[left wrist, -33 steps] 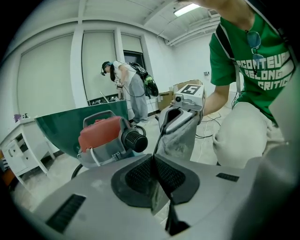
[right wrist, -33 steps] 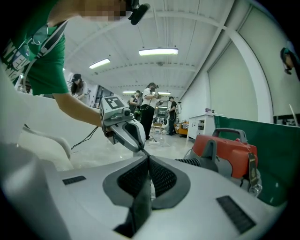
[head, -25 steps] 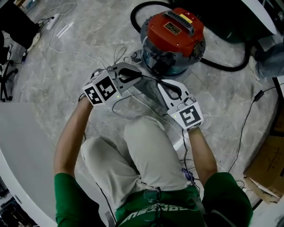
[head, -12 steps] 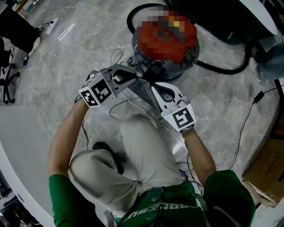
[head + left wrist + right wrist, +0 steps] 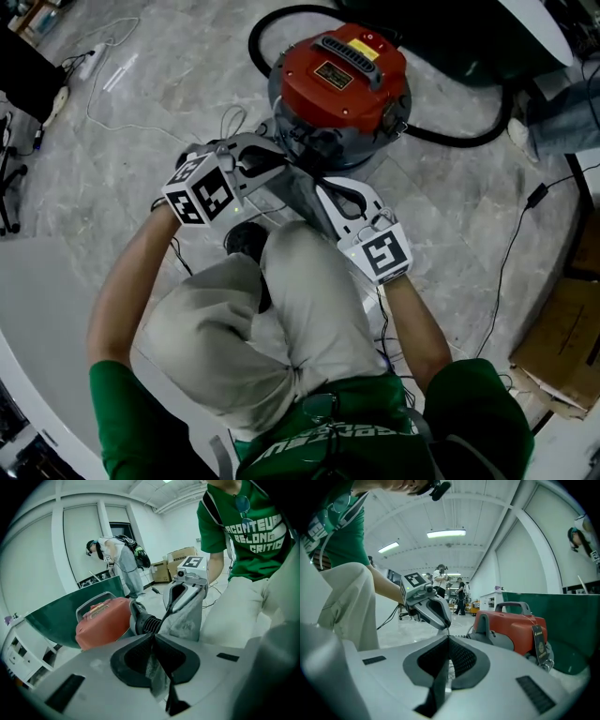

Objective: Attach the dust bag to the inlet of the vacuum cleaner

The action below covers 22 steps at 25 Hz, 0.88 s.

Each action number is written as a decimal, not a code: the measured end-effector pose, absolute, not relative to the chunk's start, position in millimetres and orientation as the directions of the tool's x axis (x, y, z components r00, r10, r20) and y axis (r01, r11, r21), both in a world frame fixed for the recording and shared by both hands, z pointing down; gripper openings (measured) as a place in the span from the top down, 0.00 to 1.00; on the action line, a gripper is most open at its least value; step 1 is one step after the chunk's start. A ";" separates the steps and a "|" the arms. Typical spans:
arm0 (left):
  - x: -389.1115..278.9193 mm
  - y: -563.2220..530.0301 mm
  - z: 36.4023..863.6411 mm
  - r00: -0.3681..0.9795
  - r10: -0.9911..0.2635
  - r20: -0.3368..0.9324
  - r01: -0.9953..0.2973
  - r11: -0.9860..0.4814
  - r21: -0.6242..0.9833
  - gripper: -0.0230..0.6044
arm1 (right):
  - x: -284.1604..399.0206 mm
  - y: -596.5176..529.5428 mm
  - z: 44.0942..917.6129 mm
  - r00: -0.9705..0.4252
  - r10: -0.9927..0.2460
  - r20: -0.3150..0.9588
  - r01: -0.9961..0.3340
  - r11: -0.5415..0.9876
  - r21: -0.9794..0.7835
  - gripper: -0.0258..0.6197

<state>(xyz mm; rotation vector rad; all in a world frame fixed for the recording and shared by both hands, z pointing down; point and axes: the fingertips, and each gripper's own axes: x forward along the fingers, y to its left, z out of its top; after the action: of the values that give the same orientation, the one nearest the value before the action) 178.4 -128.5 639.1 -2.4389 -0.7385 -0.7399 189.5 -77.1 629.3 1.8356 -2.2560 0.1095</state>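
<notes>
Just in front of the red vacuum cleaner (image 5: 342, 80), a grey dust bag (image 5: 300, 199) hangs stretched between both grippers. The left gripper (image 5: 292, 170) and right gripper (image 5: 321, 186) each have their jaws clenched on its edge.

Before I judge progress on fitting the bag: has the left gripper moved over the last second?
Yes, slightly: the left gripper, shut on the dust bag, has edged closer to the vacuum cleaner.
</notes>
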 end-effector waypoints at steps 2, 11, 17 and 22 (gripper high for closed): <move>181.3 -127.6 639.6 0.700 0.362 0.616 0.627 -0.724 -0.287 0.93 | 191.0 -76.3 629.5 -0.180 -0.959 0.217 -0.976 0.202 0.084 0.94; 189.2 -124.6 642.4 0.695 0.379 0.611 0.648 -0.699 -0.304 0.93 | 199.8 -73.4 633.0 -0.146 -0.968 0.203 -0.985 0.161 0.061 0.94; 203.2 -117.6 641.3 0.693 0.378 0.614 0.658 -0.679 -0.324 0.93 | 213.4 -66.7 632.6 -0.121 -0.976 0.183 -0.990 0.131 0.046 0.94; 209.3 -115.9 640.4 0.700 0.376 0.607 0.653 -0.680 -0.332 0.93 | 221.3 -65.3 632.7 -0.099 -0.973 0.206 -0.992 0.114 0.063 0.94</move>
<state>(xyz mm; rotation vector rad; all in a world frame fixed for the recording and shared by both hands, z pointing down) 209.3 -115.9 640.4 -2.3697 -0.7862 -0.6845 221.3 -65.3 632.7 1.9647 -2.1891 0.1360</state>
